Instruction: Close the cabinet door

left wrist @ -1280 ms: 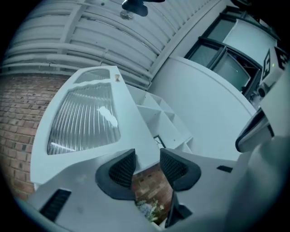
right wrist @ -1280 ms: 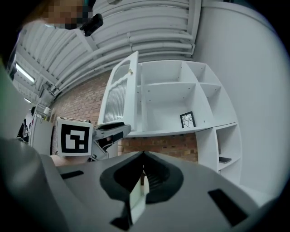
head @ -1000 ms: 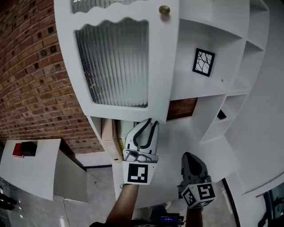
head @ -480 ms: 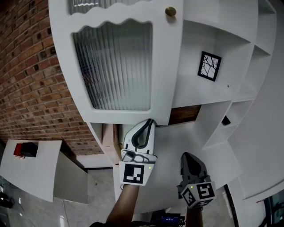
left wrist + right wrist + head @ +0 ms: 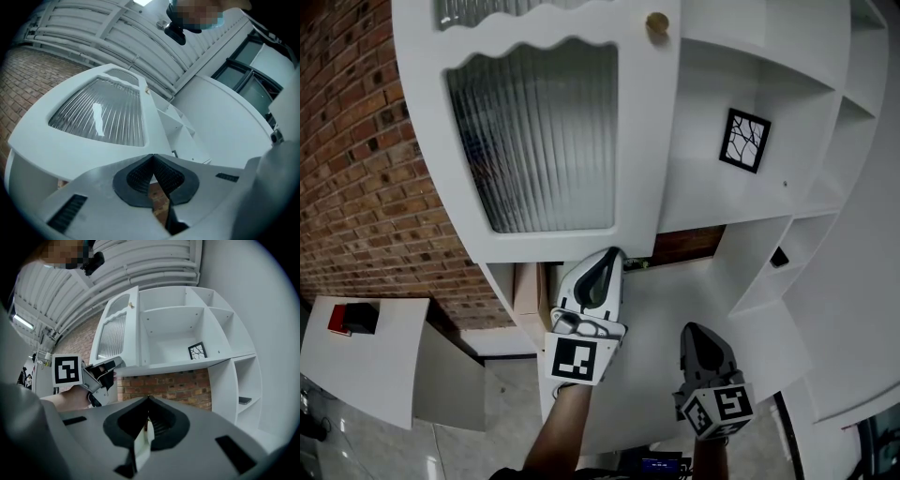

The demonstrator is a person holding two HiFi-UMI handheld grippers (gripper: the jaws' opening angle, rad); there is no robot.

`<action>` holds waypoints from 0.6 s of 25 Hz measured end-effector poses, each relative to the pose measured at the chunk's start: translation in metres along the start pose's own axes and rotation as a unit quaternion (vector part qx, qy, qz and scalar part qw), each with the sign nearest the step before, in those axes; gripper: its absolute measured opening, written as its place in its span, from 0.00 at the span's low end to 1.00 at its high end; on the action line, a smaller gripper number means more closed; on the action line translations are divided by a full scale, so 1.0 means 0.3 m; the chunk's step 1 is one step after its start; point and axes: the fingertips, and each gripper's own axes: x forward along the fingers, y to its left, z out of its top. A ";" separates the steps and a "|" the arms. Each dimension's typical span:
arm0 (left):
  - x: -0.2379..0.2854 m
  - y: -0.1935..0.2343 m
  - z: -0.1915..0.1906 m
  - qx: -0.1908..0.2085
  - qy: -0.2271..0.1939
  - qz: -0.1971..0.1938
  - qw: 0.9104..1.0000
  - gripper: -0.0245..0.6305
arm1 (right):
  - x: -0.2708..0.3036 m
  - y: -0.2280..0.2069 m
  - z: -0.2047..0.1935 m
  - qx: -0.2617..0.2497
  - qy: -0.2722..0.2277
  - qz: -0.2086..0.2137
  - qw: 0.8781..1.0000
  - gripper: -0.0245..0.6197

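The white cabinet door (image 5: 647, 141) with a ribbed glass pane (image 5: 534, 131) and a brass knob (image 5: 657, 22) stands swung open from the white cabinet (image 5: 722, 84). My left gripper (image 5: 617, 251) points up at the door's lower edge, at or just under it. Its jaws have just closed and nothing is between them. In the left gripper view the tips (image 5: 153, 155) meet right below the door frame (image 5: 70, 150). My right gripper (image 5: 692, 327) hangs lower and to the right, shut and empty. It (image 5: 148, 398) looks level at the door (image 5: 112, 333) and the left gripper (image 5: 105, 369).
A small black framed picture (image 5: 743, 140) leans in the open compartment. A dark flat object (image 5: 780, 255) lies on a lower side shelf. A brick wall (image 5: 366, 187) runs behind and to the left. A white table (image 5: 384, 361) at lower left bears a red and black item (image 5: 347, 317).
The left jaws, slightly apart a second ago, have come together. The left gripper's marker cube has shifted a little left. The door's angle looks about the same.
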 end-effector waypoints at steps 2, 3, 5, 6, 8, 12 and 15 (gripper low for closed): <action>0.006 0.004 -0.006 0.000 0.002 0.001 1.000 0.06 | 0.001 -0.005 -0.002 0.000 0.000 -0.001 1.000 0.04; 0.008 0.006 -0.009 0.001 0.004 0.001 1.000 0.06 | -0.001 -0.009 -0.004 0.000 0.000 -0.003 1.000 0.04; 0.014 0.008 -0.018 0.006 0.009 -0.002 1.000 0.06 | -0.005 -0.019 -0.006 0.004 0.001 -0.006 1.000 0.04; 0.016 0.009 -0.023 0.009 0.012 -0.004 1.000 0.06 | -0.008 -0.024 -0.005 0.006 0.001 -0.008 1.000 0.04; 0.018 0.013 -0.034 0.015 0.019 -0.005 1.000 0.06 | -0.014 -0.030 -0.002 0.011 0.001 -0.009 1.000 0.04; 0.021 0.024 -0.053 0.012 0.035 -0.004 0.999 0.06 | -0.024 -0.037 0.003 0.011 -0.001 -0.013 1.000 0.04; 0.024 0.037 -0.070 0.011 0.048 -0.004 0.999 0.06 | -0.033 -0.032 0.009 0.011 -0.003 -0.011 1.000 0.04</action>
